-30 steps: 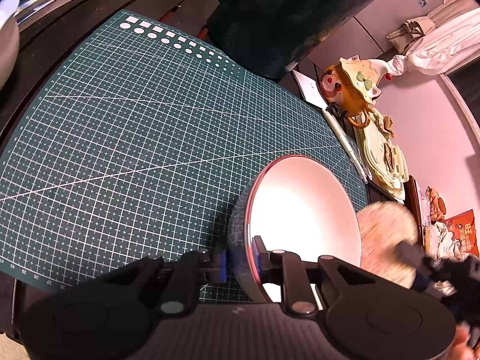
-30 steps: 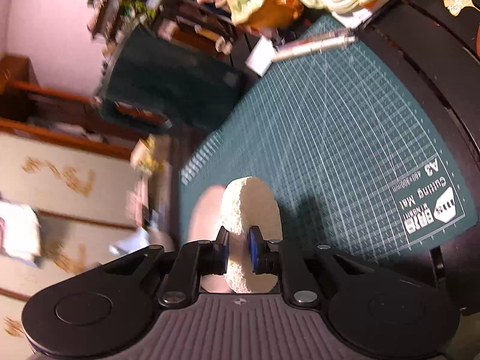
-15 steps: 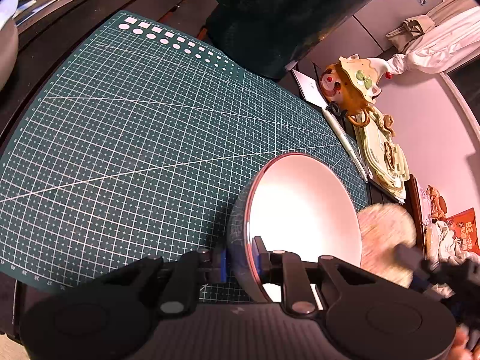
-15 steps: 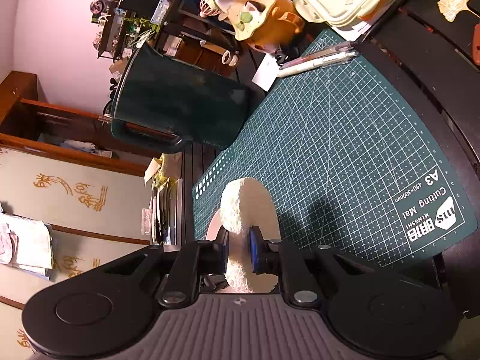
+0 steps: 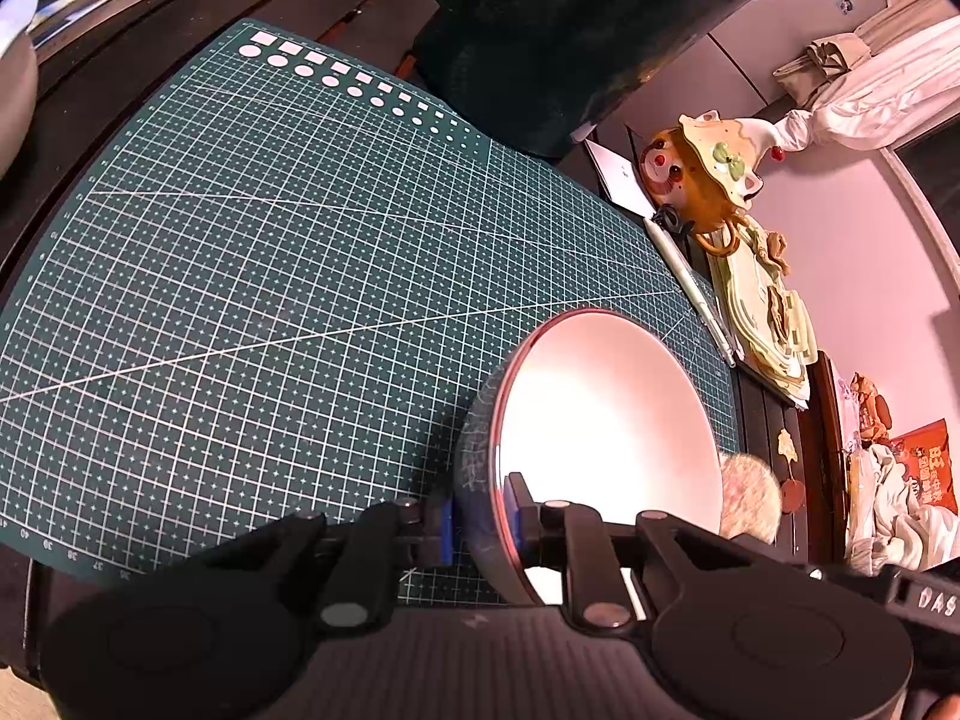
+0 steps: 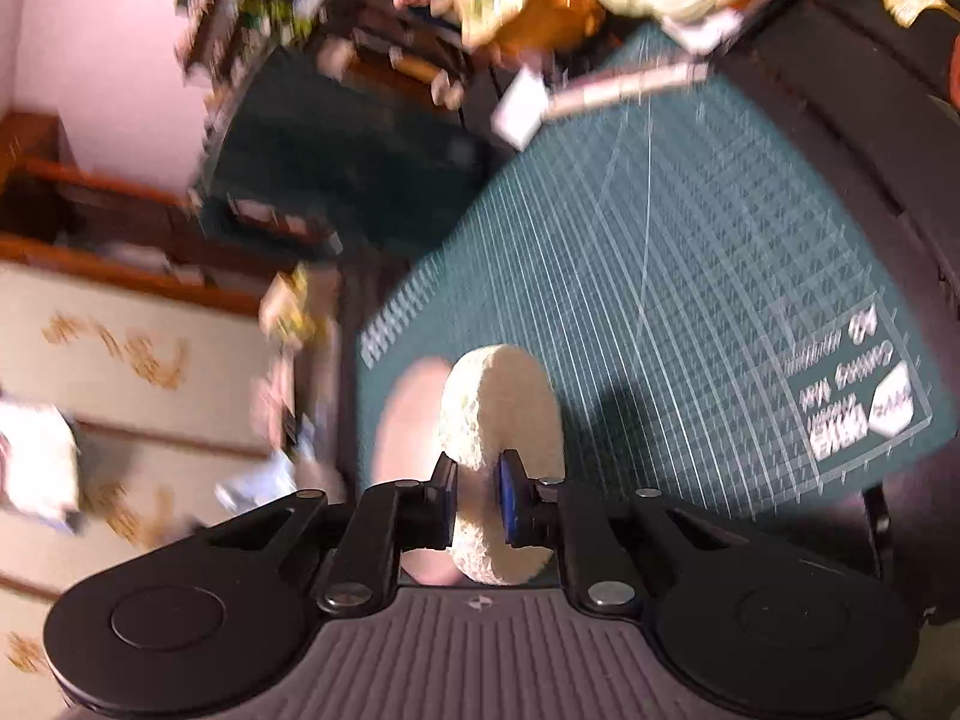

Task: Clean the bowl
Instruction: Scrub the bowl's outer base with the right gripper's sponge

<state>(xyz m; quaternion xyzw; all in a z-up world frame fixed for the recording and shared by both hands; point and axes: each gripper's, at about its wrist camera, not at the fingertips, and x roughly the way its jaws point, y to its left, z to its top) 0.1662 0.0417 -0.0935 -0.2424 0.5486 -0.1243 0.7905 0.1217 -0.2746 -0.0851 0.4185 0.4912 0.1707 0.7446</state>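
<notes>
My left hand-held gripper [image 5: 480, 525] is clamping the rim of the bowl [image 5: 606, 420], holding it tilted on edge over the green cutting mat [image 5: 270, 276]; my right hand-held gripper [image 6: 477, 501] is pinching the round sponge [image 6: 501, 414] just beside the bowl's far rim

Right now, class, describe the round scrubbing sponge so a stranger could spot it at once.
Start from the big dark green gridded cutting mat. Above its near edge, the right gripper clamps a thick, cream-coloured round sponge on edge between blue-padded fingers. Unlike the smooth, glossy pink-white bowl beside it, it is rough and porous.
</notes>
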